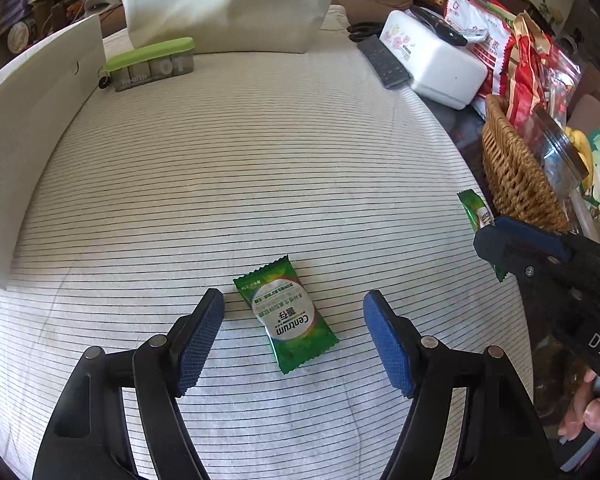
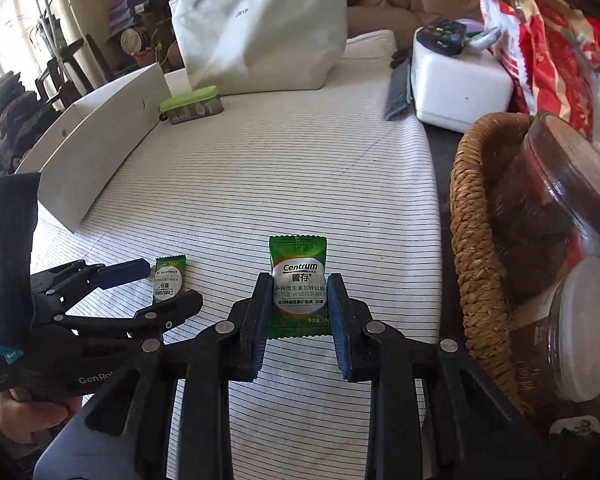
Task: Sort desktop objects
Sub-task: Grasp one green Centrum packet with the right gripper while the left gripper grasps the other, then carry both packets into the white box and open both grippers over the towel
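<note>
- Right gripper [image 2: 298, 308]: clamping a green Centrum sachet [image 2: 298, 280] between its blue pads, holding it upright and clear of the striped cloth [image 2: 260, 168], near the cloth's right edge.
- Left gripper [image 1: 294, 334]: standing open, jaws wide apart, straddling a second Centrum sachet [image 1: 286, 318] without touching it.
- Second sachet: lying flat on the cloth toward its near edge, label facing up.
- Wicker basket [image 2: 474, 248]: sitting just off the cloth's right edge, carrying lidded jars [image 2: 556, 204].
- White box [image 2: 460, 84]: resting past the far right corner, with a dark remote [image 1: 384, 62] lying along the cloth's edge beside it.
- Green-lidded case [image 1: 152, 64]: sitting at the far left corner, beside a white cardboard box [image 1: 32, 132] running along the left edge.
- Pale fabric bag [image 2: 260, 28]: standing at the far edge.
- A hand [image 2: 24, 408]: gripping the left tool's handle.
</note>
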